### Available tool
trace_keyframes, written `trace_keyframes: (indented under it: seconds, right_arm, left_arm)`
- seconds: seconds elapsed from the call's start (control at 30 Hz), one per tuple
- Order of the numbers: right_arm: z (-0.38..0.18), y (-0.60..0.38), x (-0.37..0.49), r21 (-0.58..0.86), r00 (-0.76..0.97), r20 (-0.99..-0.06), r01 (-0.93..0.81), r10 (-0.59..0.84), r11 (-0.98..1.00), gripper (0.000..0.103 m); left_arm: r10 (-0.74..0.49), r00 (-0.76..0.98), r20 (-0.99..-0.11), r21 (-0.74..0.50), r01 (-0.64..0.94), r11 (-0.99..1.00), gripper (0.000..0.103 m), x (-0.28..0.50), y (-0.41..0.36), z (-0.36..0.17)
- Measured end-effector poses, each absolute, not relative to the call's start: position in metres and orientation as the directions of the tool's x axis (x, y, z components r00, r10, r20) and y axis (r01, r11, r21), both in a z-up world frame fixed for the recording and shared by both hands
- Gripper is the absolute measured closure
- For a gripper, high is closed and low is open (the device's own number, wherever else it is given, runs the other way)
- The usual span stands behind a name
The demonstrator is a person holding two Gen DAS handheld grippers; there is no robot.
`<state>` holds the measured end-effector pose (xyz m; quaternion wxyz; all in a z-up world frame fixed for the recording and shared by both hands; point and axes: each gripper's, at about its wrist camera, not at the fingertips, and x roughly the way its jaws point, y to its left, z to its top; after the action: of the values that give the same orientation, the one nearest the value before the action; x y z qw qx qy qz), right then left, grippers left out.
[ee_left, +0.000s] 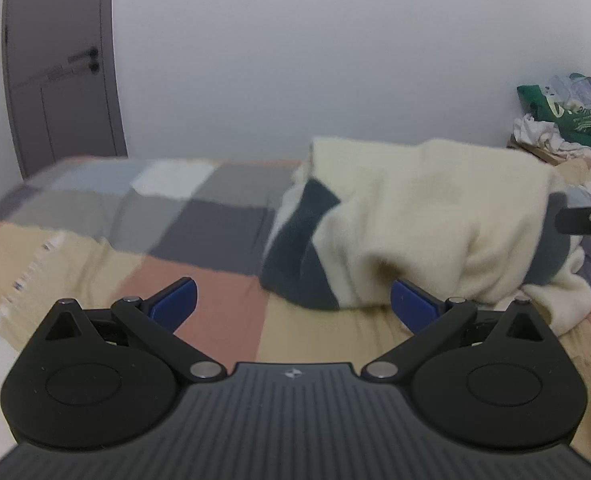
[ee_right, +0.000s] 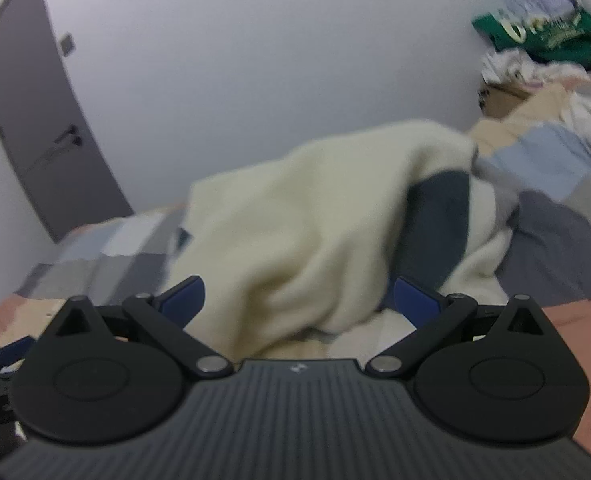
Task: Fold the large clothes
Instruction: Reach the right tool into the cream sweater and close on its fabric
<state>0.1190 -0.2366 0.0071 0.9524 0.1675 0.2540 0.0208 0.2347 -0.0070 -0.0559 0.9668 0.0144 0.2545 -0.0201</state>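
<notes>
A large cream fleece garment (ee_left: 427,216) with dark teal panels (ee_left: 295,256) lies bunched on the patchwork bedspread (ee_left: 199,216). My left gripper (ee_left: 293,302) is open just in front of its near left edge, nothing between the blue pads. In the right wrist view the same cream garment (ee_right: 295,232) rises in a heap straight ahead, and my right gripper (ee_right: 299,300) is open with a fold of the cloth reaching down between its fingers. The right gripper's black tip (ee_left: 587,218) shows at the left view's right edge, beside the garment.
A heap of other clothes with a green printed top (ee_left: 567,116) sits on a cardboard box at the far right, also in the right wrist view (ee_right: 543,36). A grey door (ee_left: 61,72) stands at the left, with a pale wall behind the bed.
</notes>
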Motion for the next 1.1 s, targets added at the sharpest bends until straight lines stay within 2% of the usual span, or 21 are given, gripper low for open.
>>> trace_keyframes:
  seconds: [0.13, 0.3, 0.43, 0.7, 0.77, 0.83, 0.9, 1.1]
  right_arm:
    - [-0.020, -0.244, 0.141, 0.405, 0.850, -0.494, 0.040, 0.181, 0.914, 0.003]
    - [-0.046, -0.245, 0.156, 0.434, 0.842, -0.495, 0.025, 0.215, 0.901, 0.008]
    - [-0.064, -0.245, 0.172, 0.458, 0.822, -0.517, 0.027, 0.241, 0.889, 0.026]
    - [-0.085, -0.251, 0.198, 0.555, 0.830, -0.460, -0.008, 0.315, 0.832, 0.030]
    - [-0.087, -0.251, 0.200, 0.551, 0.832, -0.454, -0.019, 0.318, 0.834, 0.037]
    - [-0.081, -0.247, 0.196, 0.508, 0.813, -0.472, -0.065, 0.340, 0.859, 0.088]
    - [-0.066, -0.241, 0.190, 0.438, 0.818, -0.480, -0.088, 0.316, 0.894, 0.088]
    - [-0.022, -0.237, 0.148, 0.415, 0.870, -0.367, -0.163, 0.329, 0.895, 0.090]
  left_arm:
    - [-0.071, 0.848, -0.524, -0.054, 0.050, 0.997, 0.000, 0.249, -0.001, -0.084]
    - [-0.082, 0.836, -0.542, -0.078, 0.047, 0.996, 0.000, 0.265, 0.001, -0.115]
    - [-0.120, 0.823, -0.556, -0.135, 0.053, 0.989, 0.000, 0.273, 0.007, -0.129]
    - [-0.147, 0.839, -0.523, -0.175, 0.063, 0.983, 0.000, 0.273, 0.009, -0.132]
    - [-0.155, 0.847, -0.509, -0.186, 0.068, 0.980, 0.000, 0.270, 0.009, -0.129]
    - [-0.157, 0.854, -0.495, -0.204, 0.062, 0.977, 0.000, 0.266, 0.009, -0.126]
    - [-0.168, 0.854, -0.492, -0.228, 0.060, 0.972, 0.000, 0.262, 0.010, -0.123]
    - [-0.184, 0.871, -0.456, -0.303, 0.042, 0.952, 0.000, 0.245, 0.021, -0.108]
